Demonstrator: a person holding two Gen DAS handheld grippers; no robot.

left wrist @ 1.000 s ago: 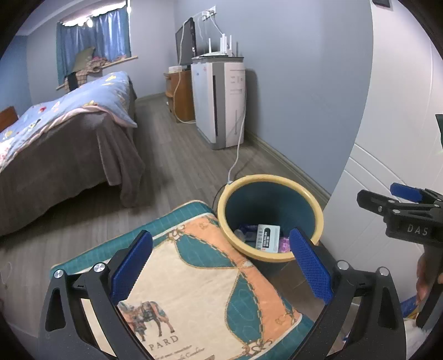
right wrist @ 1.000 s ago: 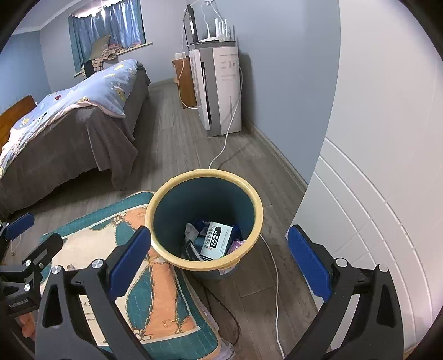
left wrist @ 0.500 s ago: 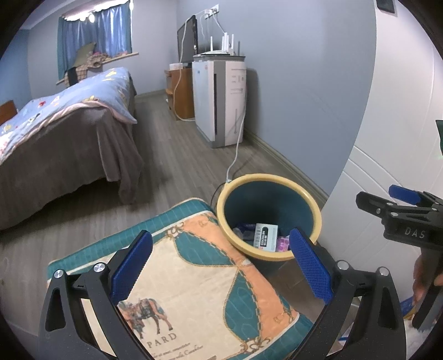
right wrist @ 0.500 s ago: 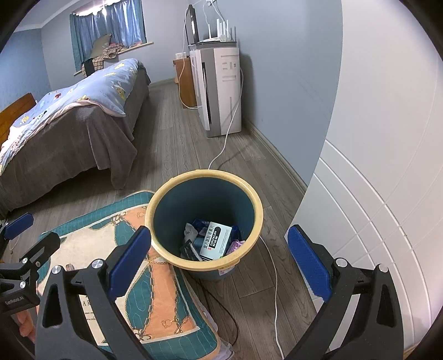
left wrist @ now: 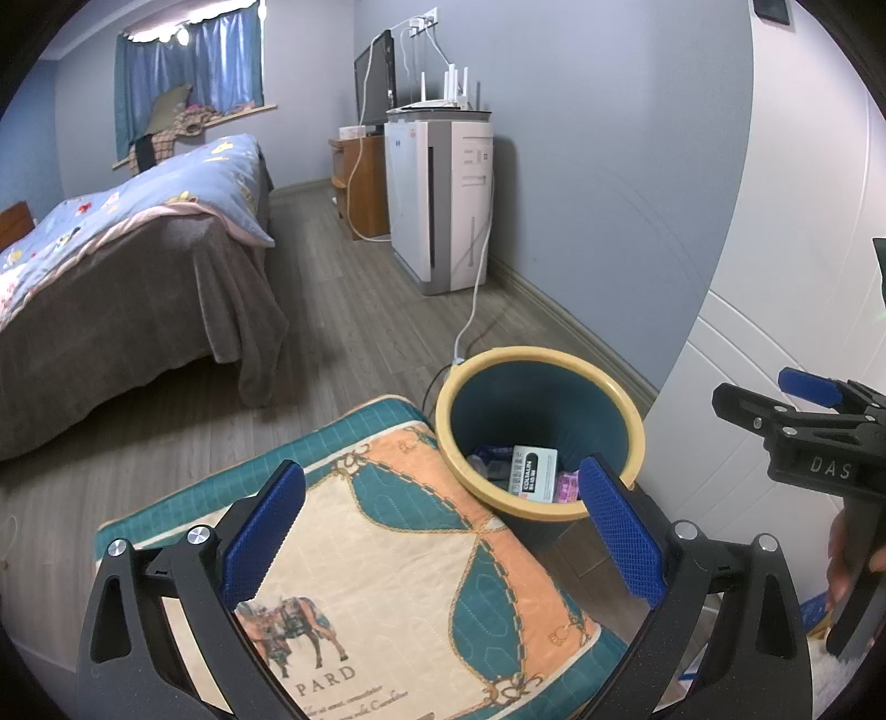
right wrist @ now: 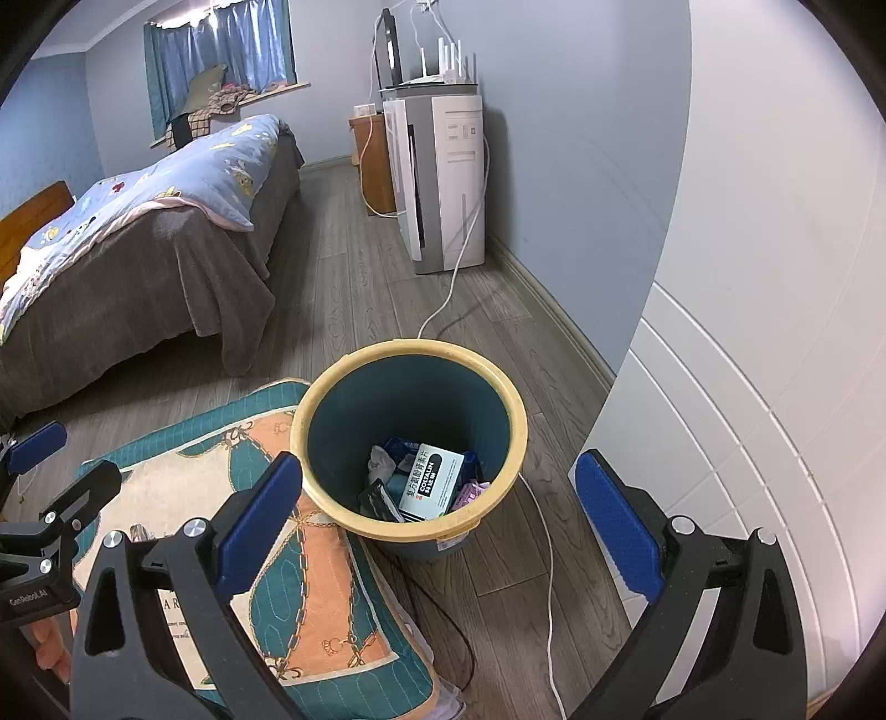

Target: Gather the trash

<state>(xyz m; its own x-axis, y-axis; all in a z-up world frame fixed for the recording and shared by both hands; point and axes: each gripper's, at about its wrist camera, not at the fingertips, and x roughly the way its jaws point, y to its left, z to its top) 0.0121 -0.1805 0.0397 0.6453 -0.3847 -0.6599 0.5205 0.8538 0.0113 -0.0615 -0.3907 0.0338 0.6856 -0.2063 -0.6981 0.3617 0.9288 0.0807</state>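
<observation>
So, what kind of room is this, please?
Most likely a bedroom in a home: a bed with a blue quilt, curtains at a window, and a small trash bin on the wooden floor.

Both views are evenly and rather dimly lit with a cool bluish cast, the brightest spot being a strip of light glowing above the curtains (left wrist: 188, 72) at the far window, slightly blown out. Soft shadows fall beside the white appliance (right wrist: 443, 177) on the wall and deep inside the bin (right wrist: 410, 437), whose lower wall goes dark. Fisheye distortion bends the wall panel (right wrist: 747, 415) lines and blackens the corners, while the centre stays sharp enough to read box print.
</observation>
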